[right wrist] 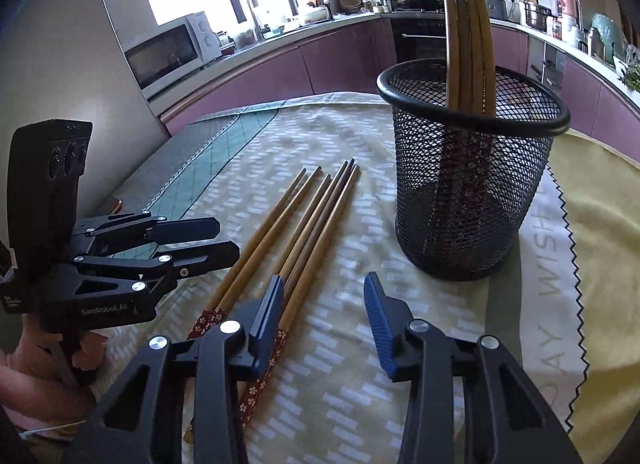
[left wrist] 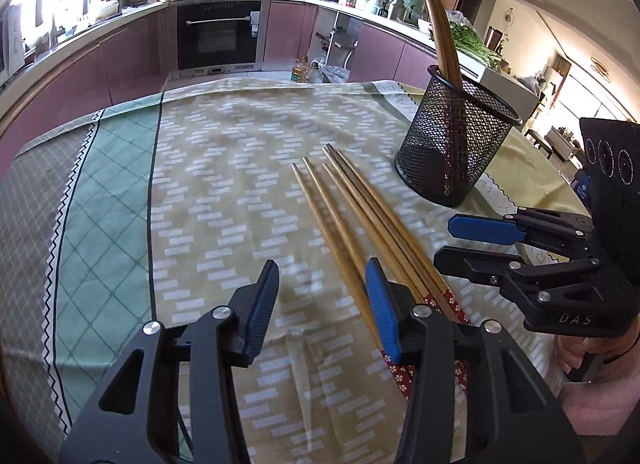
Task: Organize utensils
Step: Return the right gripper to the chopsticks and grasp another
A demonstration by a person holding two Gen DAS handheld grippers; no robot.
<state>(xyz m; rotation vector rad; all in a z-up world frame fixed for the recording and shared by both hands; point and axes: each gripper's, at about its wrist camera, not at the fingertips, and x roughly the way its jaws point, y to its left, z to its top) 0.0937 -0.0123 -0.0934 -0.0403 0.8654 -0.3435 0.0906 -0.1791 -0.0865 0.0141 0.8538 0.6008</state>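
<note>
Several wooden chopsticks (left wrist: 352, 215) (right wrist: 304, 215) with red flowered ends lie side by side on the patterned cloth (left wrist: 224, 191). A black mesh cup (left wrist: 456, 143) (right wrist: 472, 183) stands upright beyond them with a few more chopsticks (left wrist: 440, 23) (right wrist: 468, 23) upright in it. My left gripper (left wrist: 320, 276) (right wrist: 226, 238) is open low over the cloth; its right finger (left wrist: 380, 304) sits over the chopsticks' near ends. My right gripper (right wrist: 323, 288) (left wrist: 446, 242) is open too, its left finger (right wrist: 268, 312) over the same bundle. Neither holds anything.
The cloth-covered table (right wrist: 592, 199) is rounded, with its edge close behind the cup. Purple kitchen cabinets (left wrist: 132, 51), an oven (left wrist: 218, 33) and a microwave (right wrist: 168, 51) stand beyond it. A person's hand in a pink sleeve (left wrist: 592, 348) grips the right tool.
</note>
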